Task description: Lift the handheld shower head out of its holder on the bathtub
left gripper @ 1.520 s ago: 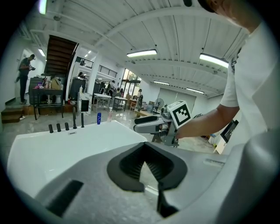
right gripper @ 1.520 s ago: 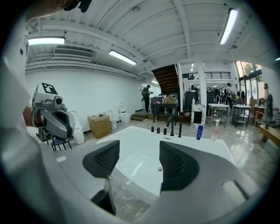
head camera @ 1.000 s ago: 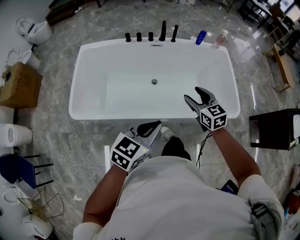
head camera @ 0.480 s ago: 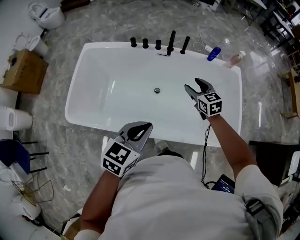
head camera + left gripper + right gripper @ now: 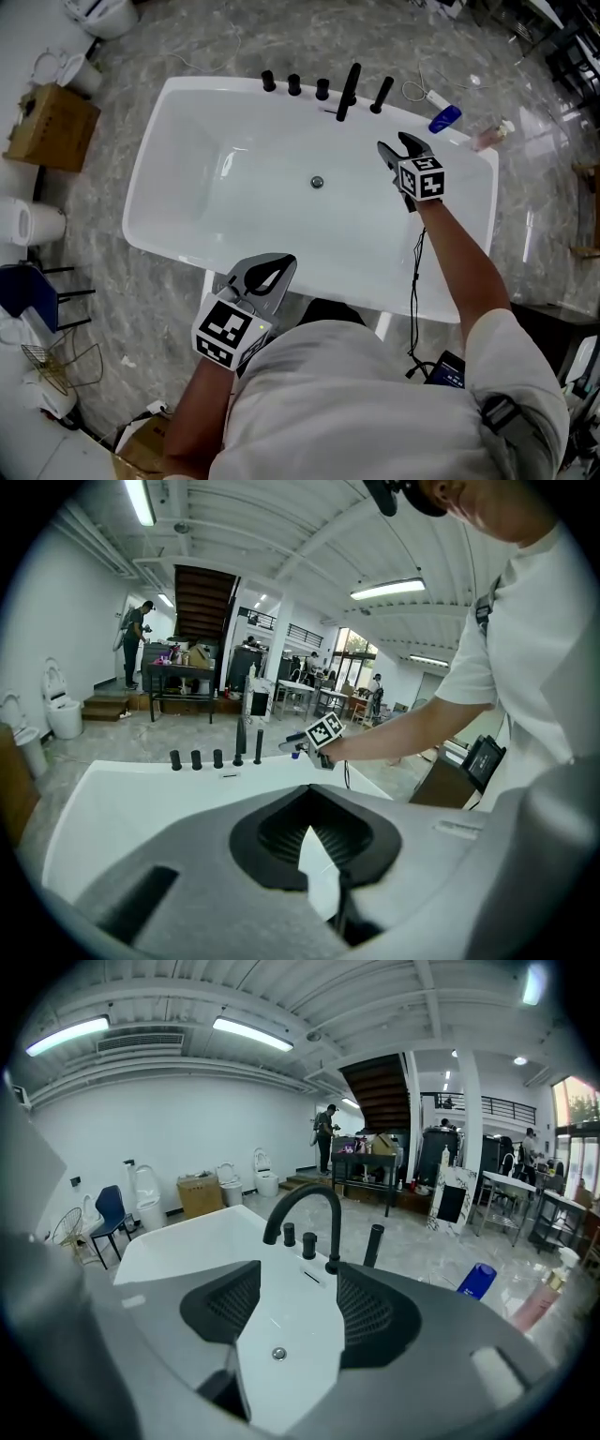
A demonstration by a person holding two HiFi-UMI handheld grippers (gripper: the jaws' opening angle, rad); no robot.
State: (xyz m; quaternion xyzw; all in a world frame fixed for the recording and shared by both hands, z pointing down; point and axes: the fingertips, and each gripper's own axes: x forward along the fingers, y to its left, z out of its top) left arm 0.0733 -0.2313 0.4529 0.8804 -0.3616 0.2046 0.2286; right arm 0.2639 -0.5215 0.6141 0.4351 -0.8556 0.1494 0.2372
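Shower head (image 5: 382,94): slim blk wand, upright, seated in holder (image 5: 376,110) on far rim of wht tub (image 5: 160,141).

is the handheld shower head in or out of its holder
In: the shower head stands upright on the tub rim, untouched.

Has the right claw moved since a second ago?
Yes. Judged against the drain, the right claw has gone from the person's side of it to the far side, nearer the black fittings. It is open and empty.

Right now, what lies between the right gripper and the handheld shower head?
Only bare white bathtub wall and rim separate the open right gripper from the handheld shower head, as the head view shows.
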